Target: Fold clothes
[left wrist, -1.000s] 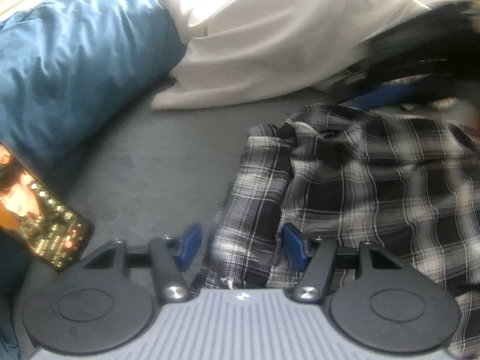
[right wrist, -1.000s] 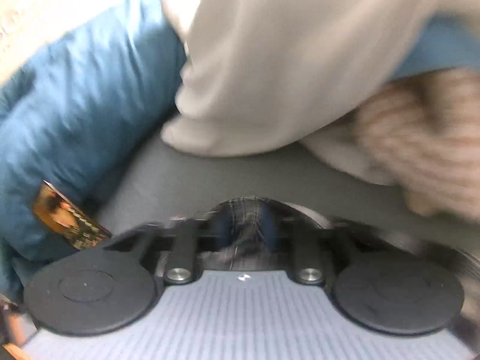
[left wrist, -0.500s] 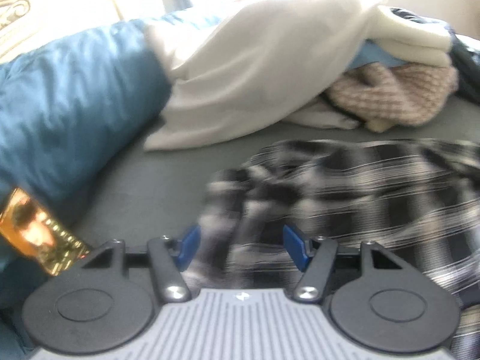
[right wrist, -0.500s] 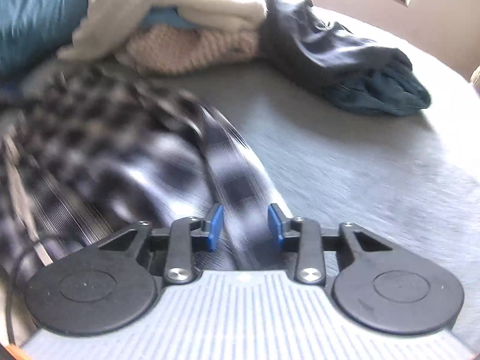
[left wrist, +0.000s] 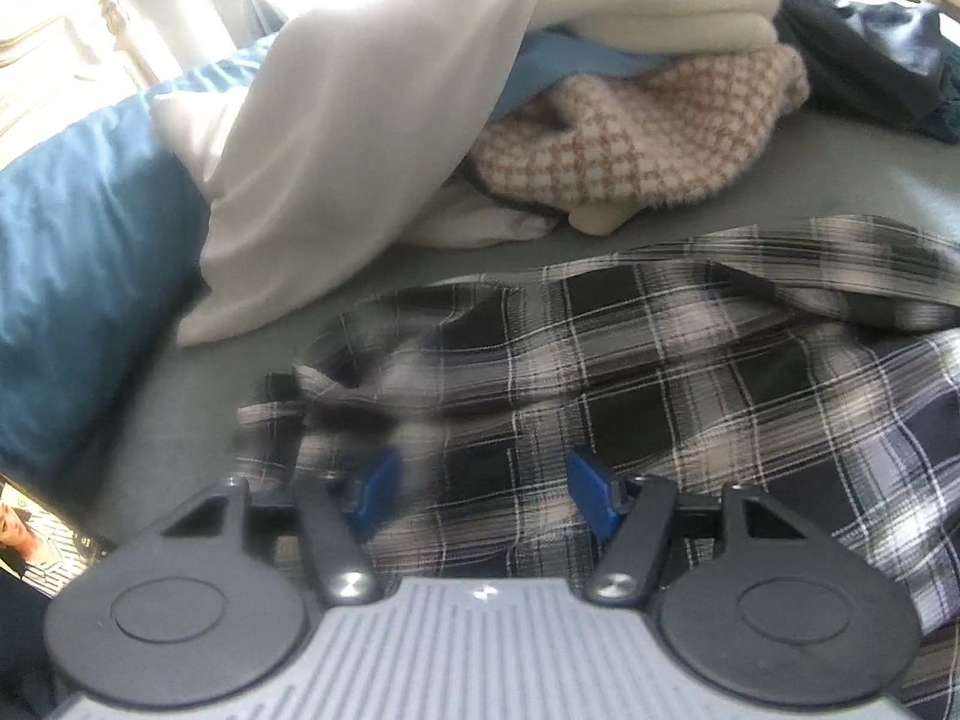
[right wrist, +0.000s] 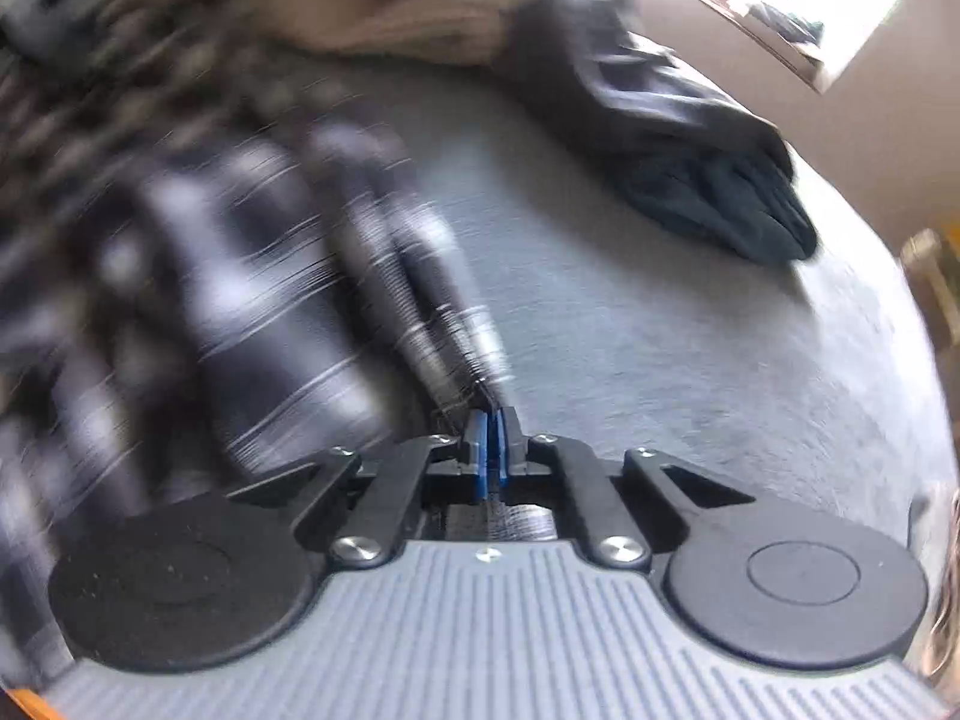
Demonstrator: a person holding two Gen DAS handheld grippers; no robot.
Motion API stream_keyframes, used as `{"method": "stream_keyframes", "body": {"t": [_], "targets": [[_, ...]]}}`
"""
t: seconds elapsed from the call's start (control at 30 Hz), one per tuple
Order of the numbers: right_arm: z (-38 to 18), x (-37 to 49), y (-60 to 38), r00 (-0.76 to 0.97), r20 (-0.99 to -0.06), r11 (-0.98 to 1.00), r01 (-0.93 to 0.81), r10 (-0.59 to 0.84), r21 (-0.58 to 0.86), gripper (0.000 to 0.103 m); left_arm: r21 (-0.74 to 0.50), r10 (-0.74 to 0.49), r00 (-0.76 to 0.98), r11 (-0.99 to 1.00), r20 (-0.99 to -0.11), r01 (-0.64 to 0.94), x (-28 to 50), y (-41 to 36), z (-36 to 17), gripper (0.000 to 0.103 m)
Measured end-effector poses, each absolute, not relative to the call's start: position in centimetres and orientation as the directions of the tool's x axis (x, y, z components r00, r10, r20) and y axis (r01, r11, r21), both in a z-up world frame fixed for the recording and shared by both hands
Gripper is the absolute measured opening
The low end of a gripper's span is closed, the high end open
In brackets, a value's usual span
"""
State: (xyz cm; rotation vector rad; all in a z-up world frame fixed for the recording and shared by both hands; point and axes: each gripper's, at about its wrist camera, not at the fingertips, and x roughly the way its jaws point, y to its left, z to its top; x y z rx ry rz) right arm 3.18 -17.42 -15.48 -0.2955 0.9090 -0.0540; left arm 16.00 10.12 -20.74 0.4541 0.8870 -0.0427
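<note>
the plaid shirt [left wrist: 630, 384] lies rumpled on the grey bed [right wrist: 630, 330], near a pile of clothes [left wrist: 630, 138]. it looks light, soft and floppy, best taken by an edge. the right gripper [right wrist: 489, 441] has just clamped its edge; the left gripper [left wrist: 480, 492] hangs unclenched over the cloth.

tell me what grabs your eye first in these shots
The black-and-white plaid shirt sprawled across the grey bed, right ahead of the open left hand-held gripper. The right hand-held gripper is pinched shut on its edge. Behind lies a heap of unfolded clothes.
</note>
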Motion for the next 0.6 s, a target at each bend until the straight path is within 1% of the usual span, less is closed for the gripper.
{"method": "stream_keyframes", "body": {"t": [0.07, 0.17, 0.23, 0.27, 0.33, 0.37, 0.43, 0.5, 0.57, 0.6], "targets": [[-14.6, 4.7, -20.3, 0.636, -0.759, 0.982, -0.007, -0.140, -0.188, 0.001, 0.359, 0.158, 0.622, 0.909, -0.767, 0.212, 16.4, 10.2, -20.8, 0.063], [-13.9, 7.6, -25.9, 0.651, -0.758, 0.993, 0.116, -0.048, 0.037, 0.001, 0.354, 0.169, 0.604, 0.914, -0.779, 0.200, 17.0, 10.4, -20.8, 0.063], [-14.7, 9.6, -29.6, 0.645, -0.764, 0.962, 0.223, -0.022, 0.160, 0.004, 0.355, 0.176, 0.598, 0.914, -0.782, 0.195, 17.4, 10.6, -20.7, 0.063], [-15.7, 10.3, -31.1, 0.623, -0.782, 0.944, 0.258, 0.001, 0.206, 0.004, 0.357, 0.178, 0.597, 0.913, -0.782, 0.196, 17.5, 10.6, -20.7, 0.063], [-16.8, 11.3, -33.3, 0.587, -0.809, 0.911, 0.331, 0.003, 0.244, 0.011, 0.363, 0.178, 0.601, 0.910, -0.779, 0.201, 17.7, 10.7, -20.6, 0.063], [-16.7, 11.3, -33.8, 0.589, -0.808, 0.904, 0.357, -0.024, 0.234, 0.013, 0.366, 0.178, 0.604, 0.908, -0.777, 0.204, 17.7, 10.7, -20.6, 0.063], [-15.5, 10.6, -34.6, 0.629, -0.777, 0.885, 0.373, -0.020, 0.279, 0.016, 0.370, 0.176, 0.609, 0.906, -0.773, 0.208, 17.9, 10.9, -20.5, 0.063], [-13.9, 9.9, -33.3, 0.684, -0.730, 0.908, 0.311, -0.008, 0.281, 0.020, 0.365, 0.173, 0.608, 0.908, -0.775, 0.206, 18.2, 11.2, -20.4, 0.063], [-12.3, 9.3, -32.0, 0.732, -0.681, 0.931, 0.243, 0.010, 0.274, 0.021, 0.353, 0.167, 0.605, 0.913, -0.779, 0.203, 18.4, 11.4, -20.4, 0.063], [-11.8, 9.7, -30.0, 0.732, -0.679, 0.960, 0.147, 0.056, 0.237, 0.021, 0.348, 0.164, 0.604, 0.915, -0.780, 0.202, 18.5, 11.6, -20.4, 0.063]]}}
